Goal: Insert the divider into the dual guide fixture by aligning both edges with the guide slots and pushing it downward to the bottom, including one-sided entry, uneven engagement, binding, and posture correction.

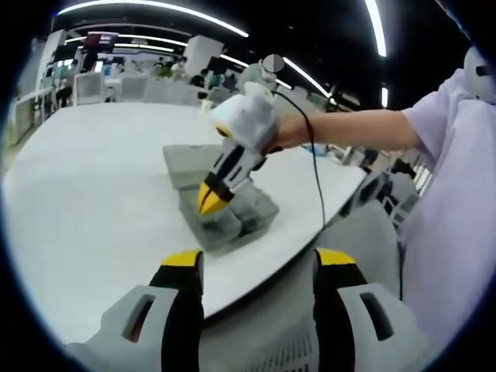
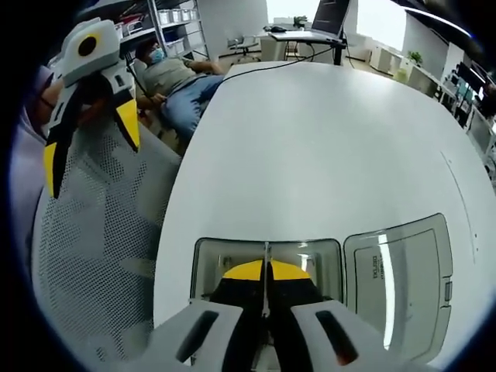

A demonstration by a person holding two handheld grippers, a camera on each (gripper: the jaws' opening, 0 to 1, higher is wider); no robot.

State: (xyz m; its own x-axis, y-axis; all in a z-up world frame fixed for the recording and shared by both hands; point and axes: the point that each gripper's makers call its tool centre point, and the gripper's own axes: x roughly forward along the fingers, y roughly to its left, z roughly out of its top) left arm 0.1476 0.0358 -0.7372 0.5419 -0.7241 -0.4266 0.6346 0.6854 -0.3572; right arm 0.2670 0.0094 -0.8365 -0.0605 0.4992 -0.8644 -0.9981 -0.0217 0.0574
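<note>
In the right gripper view, the right claw (image 2: 266, 273) has its yellow-tipped jaws pressed together on a thin upright divider (image 2: 266, 252), which stands in the middle of the grey box (image 2: 208, 260) on the white bench (image 2: 325, 139). Just beside the box, to its right in this view, lies its clear lid (image 2: 399, 279). Up at the left, the left claw (image 2: 91, 147) hangs spread wide over a mesh chair (image 2: 101, 256).

In the left gripper view, the left claw (image 1: 258, 260) is spread and holds nothing, off the near bench (image 1: 93, 201) edge. Farther on, the right claw (image 1: 211, 198) points down into the box (image 1: 232, 221). Beyond sits a seated person (image 2: 174, 81) and a laptop (image 2: 329, 15).
</note>
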